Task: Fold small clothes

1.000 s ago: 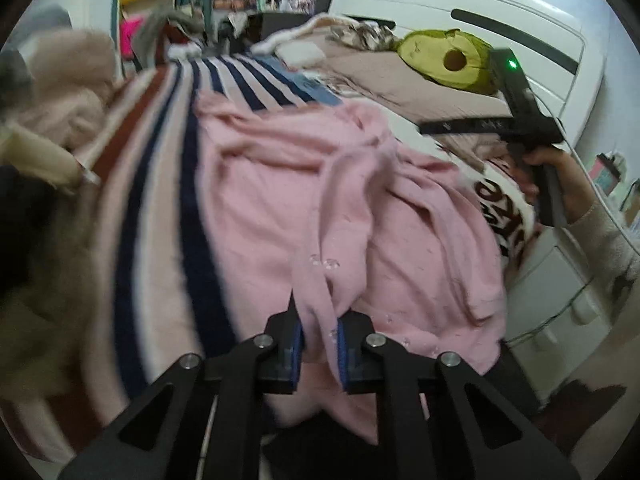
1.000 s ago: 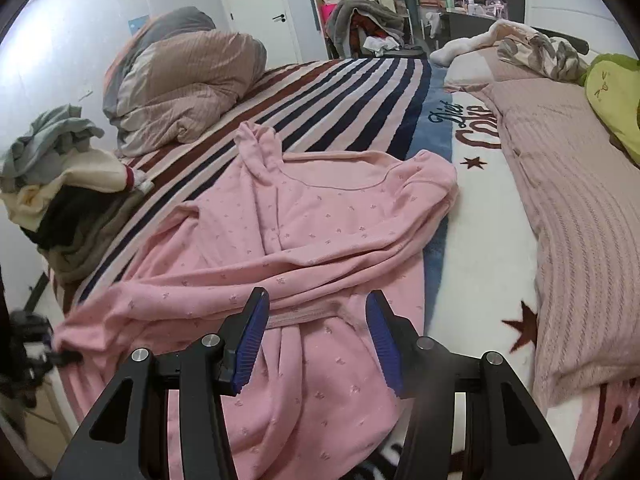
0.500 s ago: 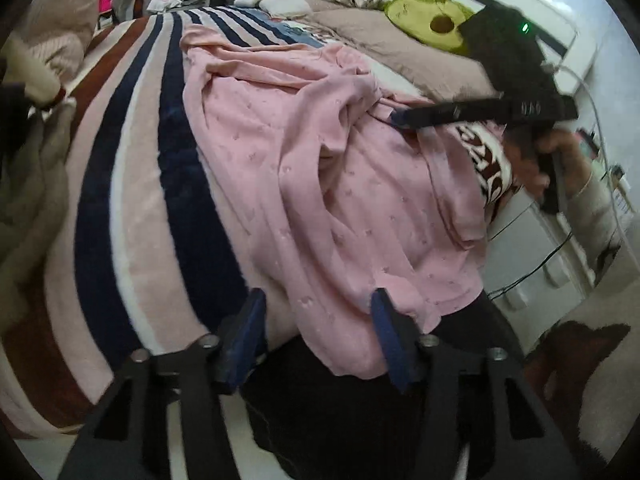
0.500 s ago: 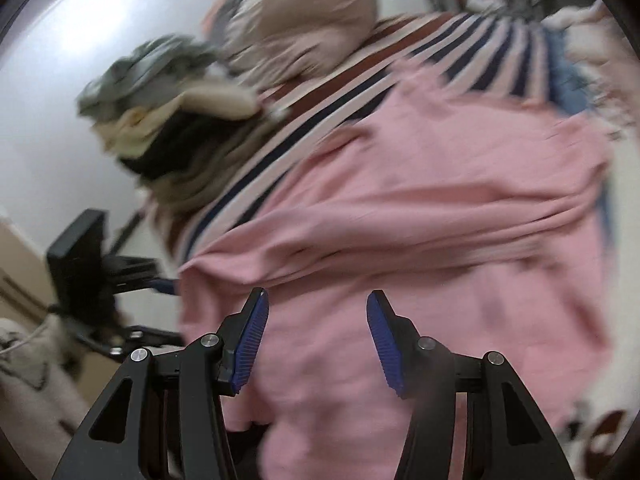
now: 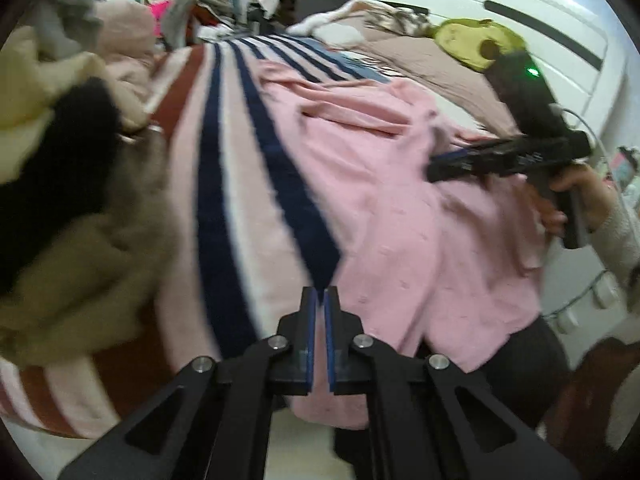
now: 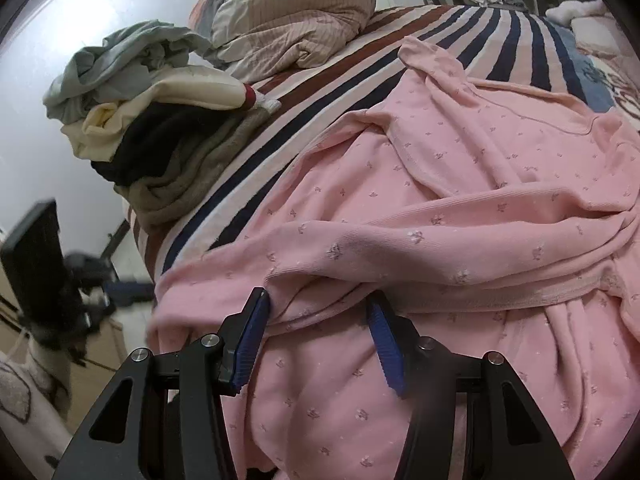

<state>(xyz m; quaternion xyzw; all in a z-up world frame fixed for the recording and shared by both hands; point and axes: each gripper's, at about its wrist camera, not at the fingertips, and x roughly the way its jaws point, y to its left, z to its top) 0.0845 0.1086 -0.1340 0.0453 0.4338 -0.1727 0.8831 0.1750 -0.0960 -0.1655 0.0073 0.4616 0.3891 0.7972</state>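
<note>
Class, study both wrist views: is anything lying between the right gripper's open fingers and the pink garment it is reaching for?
Nothing visible is. The right gripper stands open right at the pink garment, its pads straddling a bunched fold at the near edge. The pile of clothes sits off to the side on the striped blanket, clear of the approach.

Rumpled pink flower-dotted garment [image 6: 460, 200] spread on striped bed, hem overhanging the edge
</note>
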